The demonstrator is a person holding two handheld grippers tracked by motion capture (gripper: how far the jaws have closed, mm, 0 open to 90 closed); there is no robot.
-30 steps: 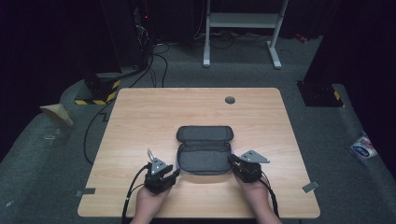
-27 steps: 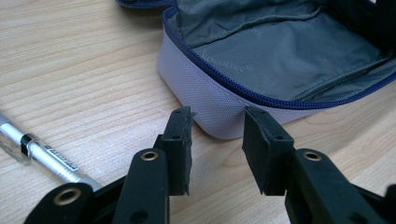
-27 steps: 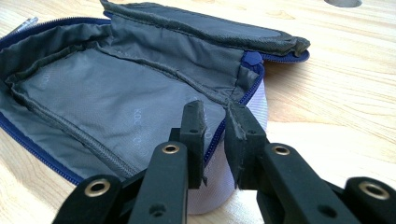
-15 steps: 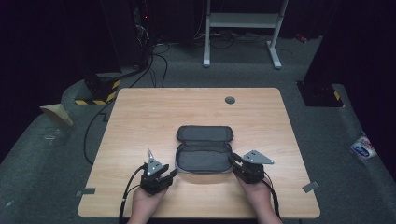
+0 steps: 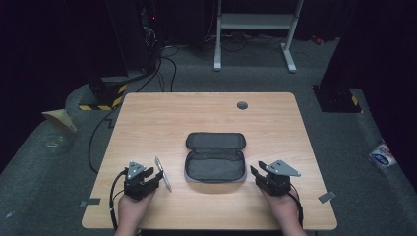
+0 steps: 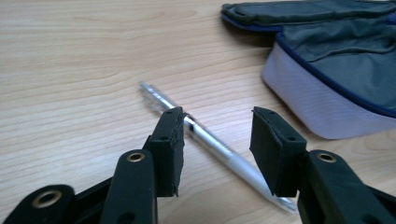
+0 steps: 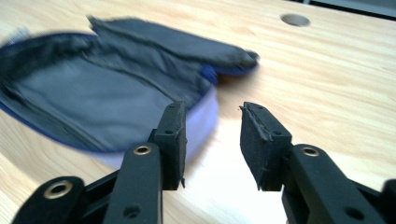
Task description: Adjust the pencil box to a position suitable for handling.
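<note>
pen [image 6: 212, 140] lying slantwise under the left gripper [image 6: 217, 140], its parted jaws just opening and straddling it, nothing clamped

Quick count: one wooden table [image 5: 162, 113], one open grey pouch [image 5: 215, 157] in the middle of the high view, one silver pen [image 5: 163, 173] lower left of it, and two grippers, the left gripper [image 5: 160, 175] and the right gripper [image 5: 254, 172].
</note>
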